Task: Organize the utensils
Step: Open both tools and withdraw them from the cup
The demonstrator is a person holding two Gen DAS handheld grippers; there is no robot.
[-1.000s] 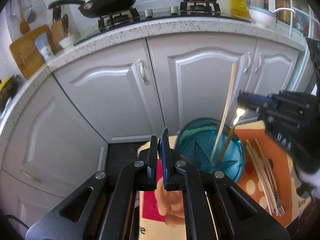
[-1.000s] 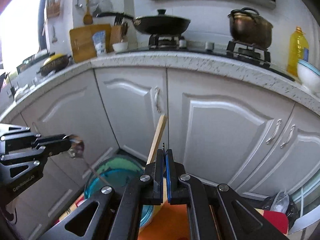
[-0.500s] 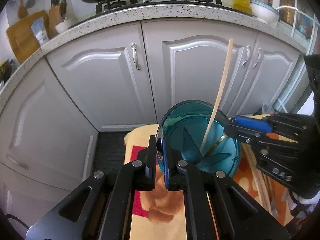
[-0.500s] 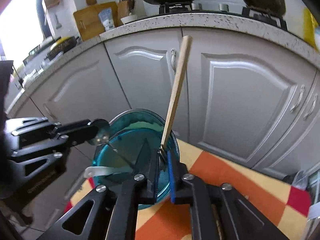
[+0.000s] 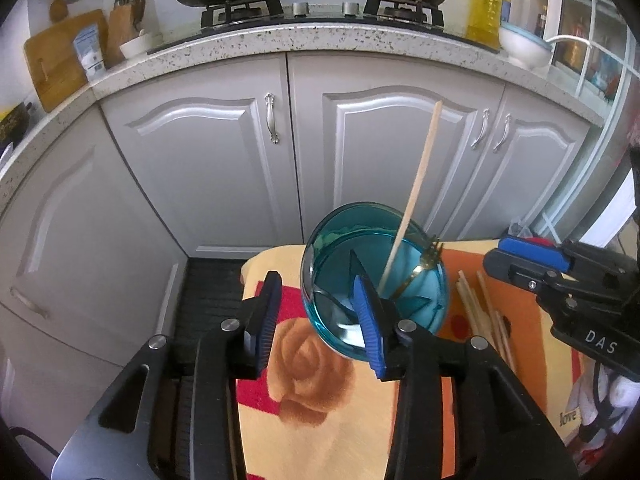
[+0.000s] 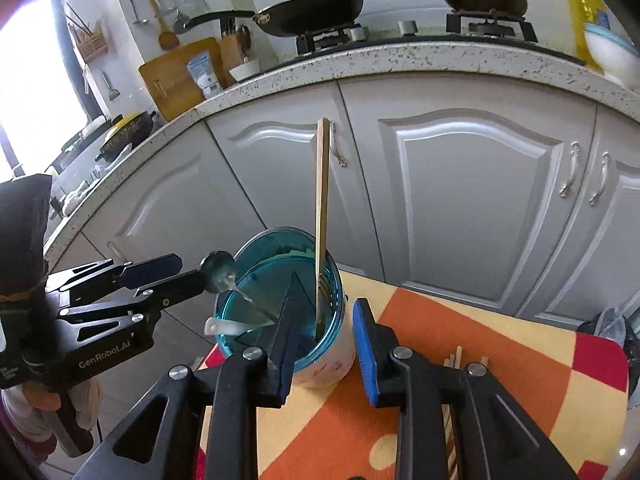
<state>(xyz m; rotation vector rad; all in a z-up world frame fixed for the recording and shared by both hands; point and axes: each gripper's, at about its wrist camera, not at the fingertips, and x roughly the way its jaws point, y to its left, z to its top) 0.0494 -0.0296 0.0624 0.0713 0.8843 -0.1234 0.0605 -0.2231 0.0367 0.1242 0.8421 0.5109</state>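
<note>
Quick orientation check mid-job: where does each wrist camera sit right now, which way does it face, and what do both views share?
Left wrist: on the left gripper, angled down at the blue holder before the cabinets; open jaws in front, right gripper at right.
Right wrist: on the right gripper, angled down at the holder; open jaws in front, left gripper at left beside a spoon.
Shared: holder, wooden stick, fork, stove counter.

Bright daylight, blown-out window (image 6: 28,80) glare, sharp focus, fisheye-bent edges.
</note>
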